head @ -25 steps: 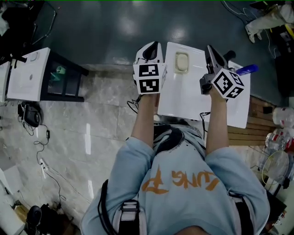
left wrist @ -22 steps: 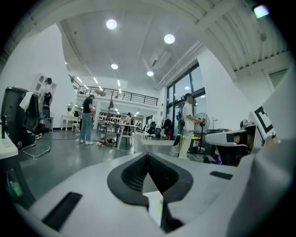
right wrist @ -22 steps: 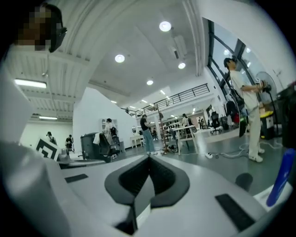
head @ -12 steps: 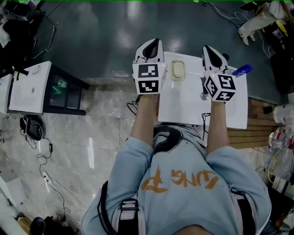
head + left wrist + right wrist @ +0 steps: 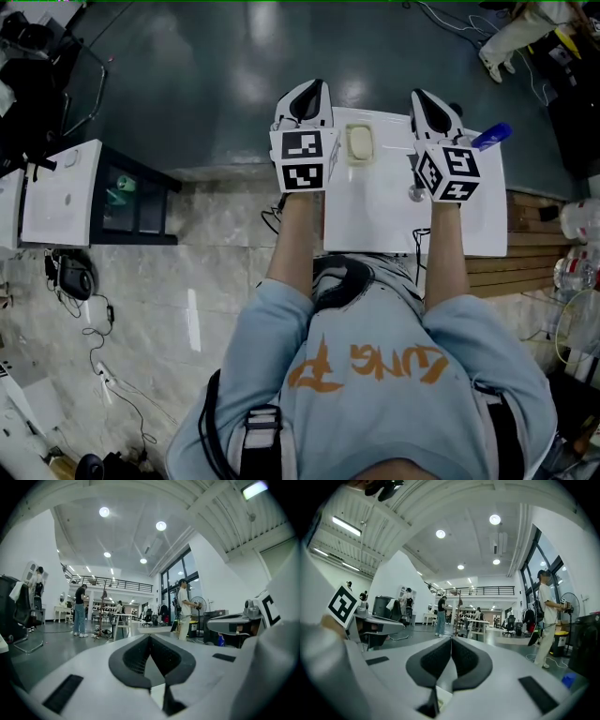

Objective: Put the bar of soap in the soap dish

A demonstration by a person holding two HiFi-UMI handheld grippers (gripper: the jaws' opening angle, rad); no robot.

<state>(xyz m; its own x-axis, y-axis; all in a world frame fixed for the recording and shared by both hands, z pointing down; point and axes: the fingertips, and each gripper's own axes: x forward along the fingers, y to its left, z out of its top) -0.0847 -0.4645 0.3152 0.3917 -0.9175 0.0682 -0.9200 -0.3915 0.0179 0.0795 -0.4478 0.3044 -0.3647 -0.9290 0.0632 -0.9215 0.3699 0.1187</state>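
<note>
A pale bar of soap (image 5: 359, 142) lies in a white rounded soap dish (image 5: 360, 161) at the far side of the white tabletop (image 5: 375, 220); I cannot tell the dish's rim from the bar with certainty. My left gripper (image 5: 314, 86) hovers at the table's left edge, just left of the dish, shut and empty. My right gripper (image 5: 419, 96) is held to the right of the dish, also shut with nothing in it. In the left gripper view the jaws (image 5: 150, 637) meet at the tip. The right gripper view shows the same of its jaws (image 5: 451, 639). Both point level into the room.
A blue object (image 5: 490, 137) lies at the table's far right corner. A small round fitting (image 5: 415, 194) sits on the table under the right hand. A black cabinet with a white top (image 5: 61, 192) stands to the left, wooden slats (image 5: 525, 234) to the right. People stand far off.
The right gripper has rolled, so its marker cube now sits squarer to the head view. Both grippers have risen a little. Their jaws stay shut.
</note>
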